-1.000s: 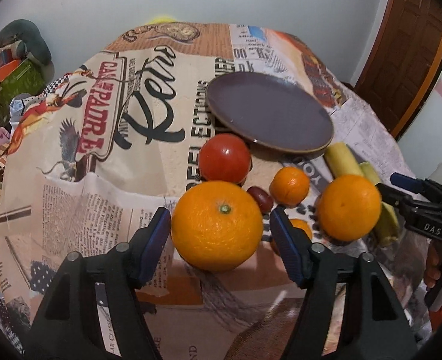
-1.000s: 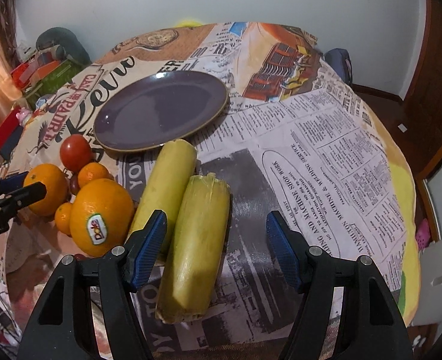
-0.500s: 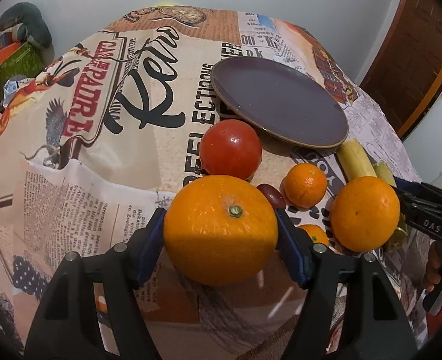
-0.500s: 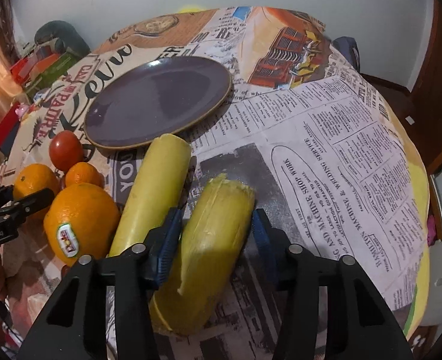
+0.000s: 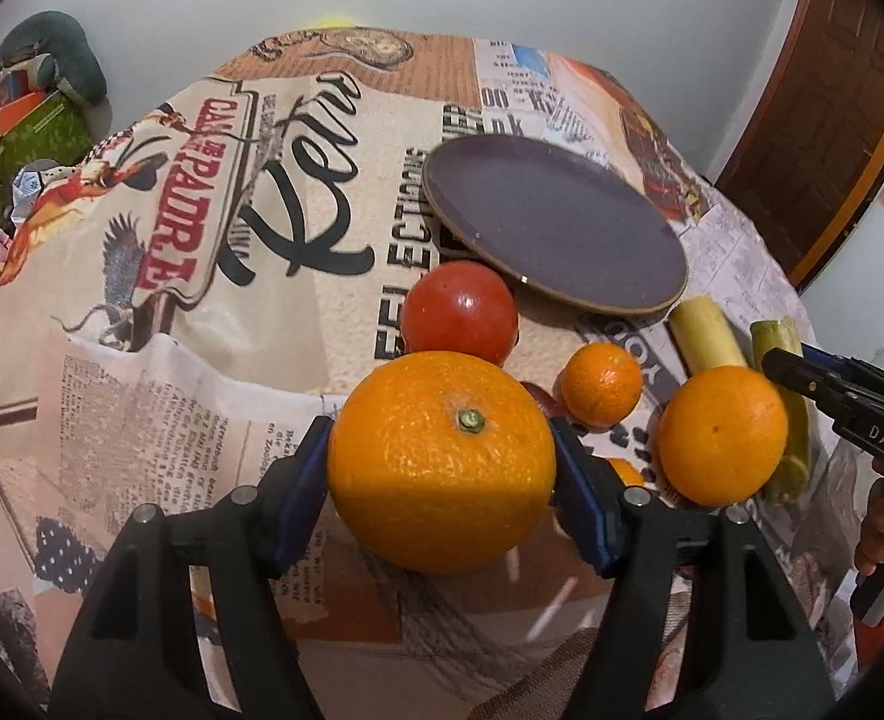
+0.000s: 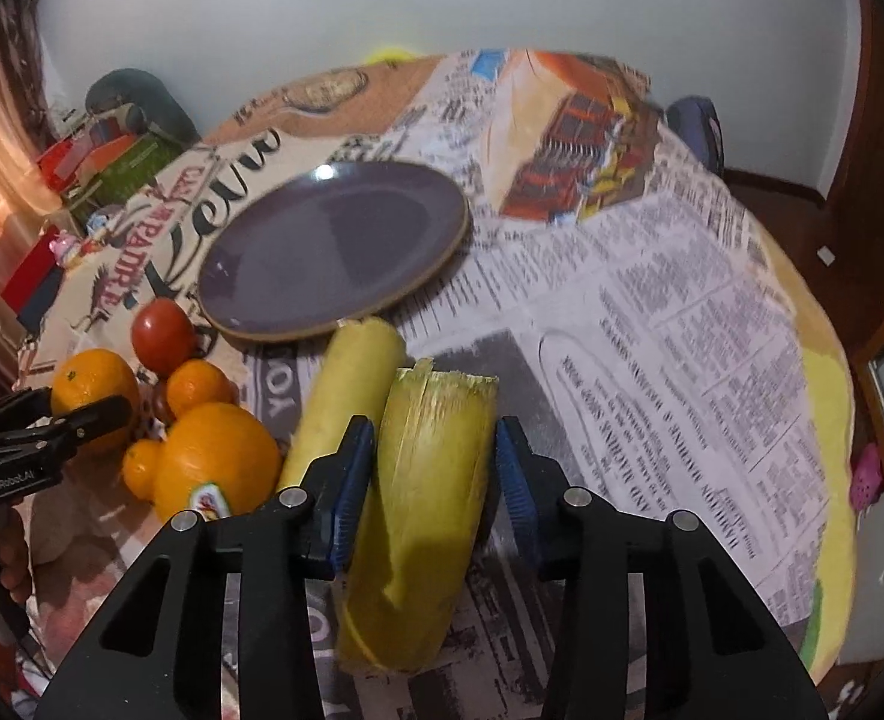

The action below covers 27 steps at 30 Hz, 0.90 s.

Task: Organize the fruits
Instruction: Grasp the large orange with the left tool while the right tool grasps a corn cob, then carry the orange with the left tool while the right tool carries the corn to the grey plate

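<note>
While your left gripper [image 5: 442, 468] clamps its blue pads on both sides of the big orange [image 5: 442, 471], that fruit sits at the near edge of the pile, just in front of the tomato [image 5: 458, 311]. To its right you have a small orange [image 5: 602, 383], a dark reddish fruit [image 5: 541, 399] partly hidden between them, and a second big orange [image 5: 722, 435]. Beyond those lie two yellow-green stalks; your right gripper [image 6: 435, 471] is closed on the nearer stalk [image 6: 420, 516], with the other stalk [image 6: 345, 402] lying just beside it on the left.

Your only container, the purple plate [image 5: 556, 225], has nothing on it. It lies flat behind the fruit, its near rim just beside the tomato and the far stalk's end.

For room to move, the printed tablecloth [image 5: 231, 324] is bare across the whole left half in the left view, and the right view shows a wide bare stretch right of the plate out to the table's rounded yellow edge [image 6: 826, 372].

Only the right view shows you the sticker [image 6: 209, 501] on the second big orange, another small orange [image 6: 140, 463] tucked low on its left, and the cut, fibrous end of the held stalk. Only the left view shows you the stem end of the held orange.
</note>
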Motion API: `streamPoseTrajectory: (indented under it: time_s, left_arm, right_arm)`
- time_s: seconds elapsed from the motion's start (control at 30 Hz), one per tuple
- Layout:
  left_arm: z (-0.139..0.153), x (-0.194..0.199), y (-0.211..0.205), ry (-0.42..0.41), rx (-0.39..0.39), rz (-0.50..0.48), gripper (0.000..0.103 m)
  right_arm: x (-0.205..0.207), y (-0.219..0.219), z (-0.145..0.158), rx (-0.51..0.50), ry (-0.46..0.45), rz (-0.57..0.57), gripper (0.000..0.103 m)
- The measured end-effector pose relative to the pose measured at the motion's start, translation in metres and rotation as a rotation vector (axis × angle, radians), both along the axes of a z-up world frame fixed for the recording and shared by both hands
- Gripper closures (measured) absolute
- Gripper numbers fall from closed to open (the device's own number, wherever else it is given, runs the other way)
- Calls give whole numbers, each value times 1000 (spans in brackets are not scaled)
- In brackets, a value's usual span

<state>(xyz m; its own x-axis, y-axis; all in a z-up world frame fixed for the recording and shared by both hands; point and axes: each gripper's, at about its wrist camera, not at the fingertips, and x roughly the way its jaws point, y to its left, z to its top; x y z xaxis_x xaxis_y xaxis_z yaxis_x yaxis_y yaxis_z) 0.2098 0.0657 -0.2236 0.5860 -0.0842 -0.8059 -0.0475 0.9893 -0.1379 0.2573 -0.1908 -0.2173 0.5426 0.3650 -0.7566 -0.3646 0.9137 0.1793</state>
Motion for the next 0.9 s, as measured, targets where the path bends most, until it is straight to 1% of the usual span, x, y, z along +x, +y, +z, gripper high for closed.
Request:
streamPoseTrajectory:
  time_s: [0.27,0.5,0.7,0.9]
  left_arm:
    - [36,-10,1,-90,1,11,34]
    - [64,-13,-4,-158,20,7,34]
    - [81,-4,-9,-196,32,5,34]
    - [89,9,-11,-220,36,4,34]
  right_arm:
    - [-5,-5,26,42,-65,-1,67]
    - [-7,-7,45,33,-128,-7,67]
    - [-6,-9,62,62,-169,-5,67]
    - [0,-3,79,79,-210,15,67]
